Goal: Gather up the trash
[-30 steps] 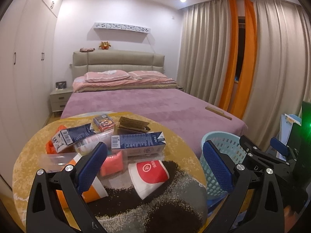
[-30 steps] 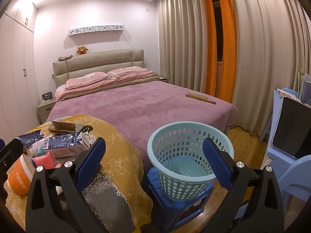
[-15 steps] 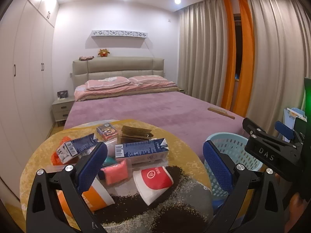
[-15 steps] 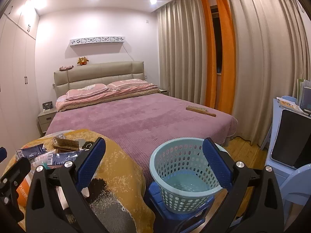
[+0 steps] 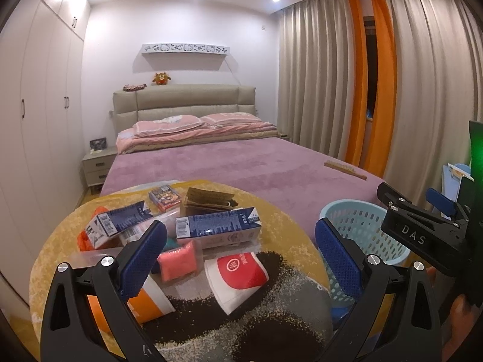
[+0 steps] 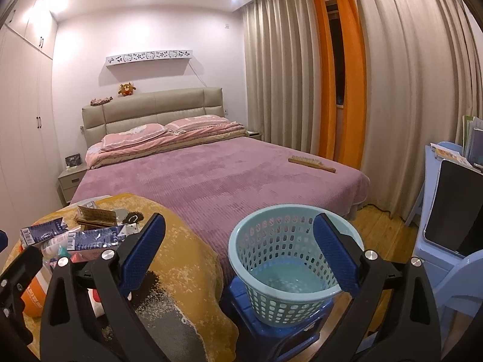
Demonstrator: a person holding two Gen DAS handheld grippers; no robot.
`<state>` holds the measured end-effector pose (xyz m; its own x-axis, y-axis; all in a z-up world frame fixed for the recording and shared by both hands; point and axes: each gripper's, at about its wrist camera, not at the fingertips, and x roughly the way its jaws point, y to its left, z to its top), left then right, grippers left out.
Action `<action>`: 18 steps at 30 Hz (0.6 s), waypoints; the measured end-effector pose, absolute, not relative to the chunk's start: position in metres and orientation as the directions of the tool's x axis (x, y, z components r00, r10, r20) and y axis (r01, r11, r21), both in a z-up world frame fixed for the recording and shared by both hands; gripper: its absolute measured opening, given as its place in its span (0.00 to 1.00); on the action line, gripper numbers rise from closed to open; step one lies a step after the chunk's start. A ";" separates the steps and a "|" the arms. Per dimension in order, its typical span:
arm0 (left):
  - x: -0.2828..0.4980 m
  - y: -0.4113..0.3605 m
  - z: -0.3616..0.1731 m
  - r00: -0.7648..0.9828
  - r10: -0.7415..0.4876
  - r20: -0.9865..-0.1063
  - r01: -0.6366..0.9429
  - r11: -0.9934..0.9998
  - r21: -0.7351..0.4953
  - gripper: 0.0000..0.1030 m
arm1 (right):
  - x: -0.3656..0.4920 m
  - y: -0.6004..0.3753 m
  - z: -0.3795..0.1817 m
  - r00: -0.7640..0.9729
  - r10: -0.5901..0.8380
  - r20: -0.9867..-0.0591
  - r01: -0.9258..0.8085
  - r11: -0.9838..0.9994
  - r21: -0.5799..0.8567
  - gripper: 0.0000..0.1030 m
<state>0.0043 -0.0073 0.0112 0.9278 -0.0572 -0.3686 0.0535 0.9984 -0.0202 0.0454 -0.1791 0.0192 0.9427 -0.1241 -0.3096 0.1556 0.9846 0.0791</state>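
Both your grippers gape wide, holding nothing.
Your left gripper (image 5: pixel 240 252) hovers over the counter's (image 5: pixel 280 211) litter; your right gripper (image 6: pixel 238 246) faces the basket (image 6: pixel 271 295).

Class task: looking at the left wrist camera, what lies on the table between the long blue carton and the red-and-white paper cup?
In the left wrist view, a pink packet lies between the long blue carton and the red-and-white paper cup, toward their left; otherwise only a strip of clear plastic.

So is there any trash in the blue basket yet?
No, in the right wrist view the light blue basket shows only its bare bottom, while the cartons and cups lie on the table.
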 end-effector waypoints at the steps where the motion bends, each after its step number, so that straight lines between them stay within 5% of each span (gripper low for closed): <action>1: 0.004 -0.007 0.011 0.928 -0.057 -0.368 0.053 0.998 -0.019 0.93 | 0.045 -0.181 0.019 0.943 -0.123 -0.310 0.155 0.985 0.081 0.91; 18: -0.007 -0.012 0.007 0.923 -0.079 -0.378 0.069 0.997 -0.042 0.93 | 0.028 -0.184 0.018 0.945 -0.115 -0.305 0.148 0.985 0.086 0.89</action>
